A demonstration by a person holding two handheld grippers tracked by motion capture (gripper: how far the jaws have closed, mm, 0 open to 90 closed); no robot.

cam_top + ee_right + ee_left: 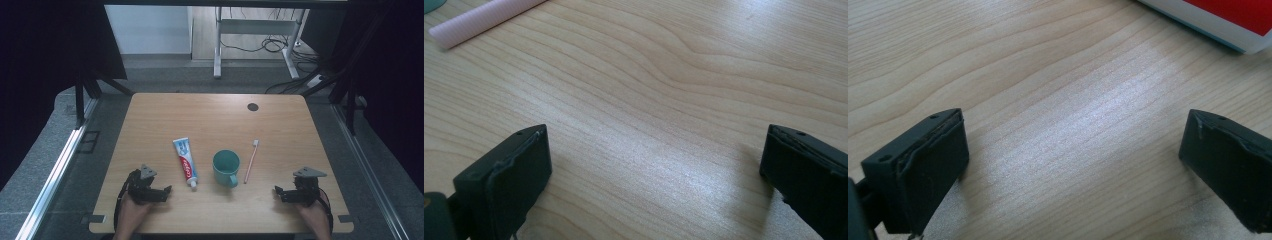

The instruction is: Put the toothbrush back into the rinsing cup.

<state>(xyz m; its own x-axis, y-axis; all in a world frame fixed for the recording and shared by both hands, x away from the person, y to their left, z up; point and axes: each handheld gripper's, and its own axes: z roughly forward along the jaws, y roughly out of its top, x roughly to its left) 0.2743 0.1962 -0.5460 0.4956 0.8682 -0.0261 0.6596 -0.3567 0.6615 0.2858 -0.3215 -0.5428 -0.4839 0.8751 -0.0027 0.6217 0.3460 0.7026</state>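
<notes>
High view: table (150, 120) with tube (185, 162), teal cup (226, 168) and pink toothbrush (250, 161) in a row mid-table, tube left, cup middle, toothbrush just right of cup, none touching. Left gripper (169, 190) at near left edge, jaws pointing toward tube cap, apart from it. Right gripper (276, 191) at near right edge, pointing toward cup, well short of toothbrush. Left gripper view: jaws spread wide, nothing between, bare wood below, tube (1228, 20) corner at top right. Right gripper view: jaws spread wide, empty, toothbrush (484, 20) handle end at top left, apart from jaws.
</notes>
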